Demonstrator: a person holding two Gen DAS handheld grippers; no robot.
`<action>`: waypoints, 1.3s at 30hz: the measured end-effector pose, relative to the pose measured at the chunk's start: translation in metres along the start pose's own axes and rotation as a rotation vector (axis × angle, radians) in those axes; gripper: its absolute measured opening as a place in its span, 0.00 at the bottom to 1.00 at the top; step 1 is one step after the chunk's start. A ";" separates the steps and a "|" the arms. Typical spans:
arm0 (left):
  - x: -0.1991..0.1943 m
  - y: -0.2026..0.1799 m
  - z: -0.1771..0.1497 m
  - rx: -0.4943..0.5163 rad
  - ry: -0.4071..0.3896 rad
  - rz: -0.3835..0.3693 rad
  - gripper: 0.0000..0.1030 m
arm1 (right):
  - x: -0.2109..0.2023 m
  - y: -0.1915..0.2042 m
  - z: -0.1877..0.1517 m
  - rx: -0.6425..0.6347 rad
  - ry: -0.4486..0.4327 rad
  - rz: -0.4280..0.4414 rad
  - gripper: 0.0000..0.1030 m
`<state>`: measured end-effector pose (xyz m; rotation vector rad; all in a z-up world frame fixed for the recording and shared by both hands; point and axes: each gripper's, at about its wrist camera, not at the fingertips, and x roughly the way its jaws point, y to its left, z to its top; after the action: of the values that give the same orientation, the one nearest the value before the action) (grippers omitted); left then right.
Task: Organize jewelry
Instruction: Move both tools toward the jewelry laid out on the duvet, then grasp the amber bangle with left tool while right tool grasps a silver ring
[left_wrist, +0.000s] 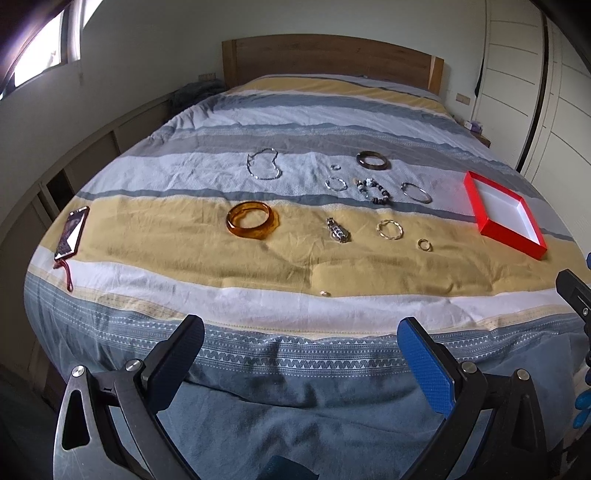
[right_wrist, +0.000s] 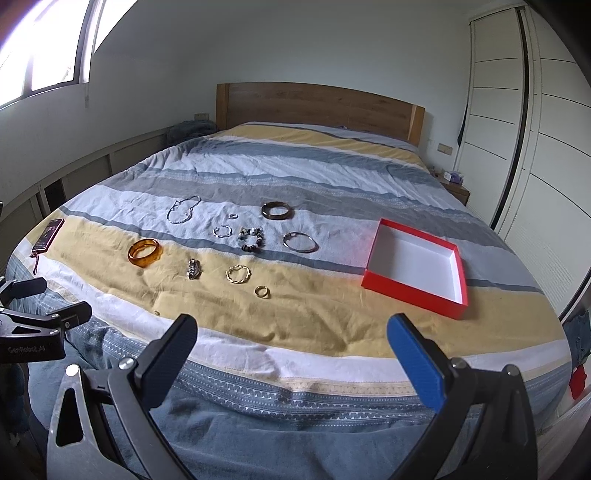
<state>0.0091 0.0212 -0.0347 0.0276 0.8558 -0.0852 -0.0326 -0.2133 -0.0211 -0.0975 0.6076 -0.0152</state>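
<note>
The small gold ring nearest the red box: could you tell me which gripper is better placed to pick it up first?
Probably the right gripper. The gold ring lies just ahead of its open fingers, near the red box. The left gripper sits further left, also open.

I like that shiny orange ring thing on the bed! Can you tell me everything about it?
The amber bangle is a thick, see-through orange-brown ring that looks like glossy plastic or resin. It lies flat on the yellow stripe of the bedspread, whole and by itself, touching only the fabric. A phone lies further toward the bed's edge, a small silver watch on the other side.
</note>
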 end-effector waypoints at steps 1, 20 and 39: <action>0.003 0.001 -0.001 0.000 0.003 0.003 0.99 | 0.003 0.000 -0.001 0.000 0.004 0.005 1.00; 0.065 0.025 0.010 -0.063 0.180 0.022 0.99 | 0.070 0.009 -0.002 -0.002 0.133 0.091 1.00; 0.123 0.068 0.023 -0.150 0.275 0.060 0.99 | 0.157 -0.010 0.004 0.130 0.328 0.194 0.90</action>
<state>0.1129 0.0800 -0.1135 -0.0768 1.1332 0.0405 0.0990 -0.2297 -0.1066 0.0927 0.9403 0.1188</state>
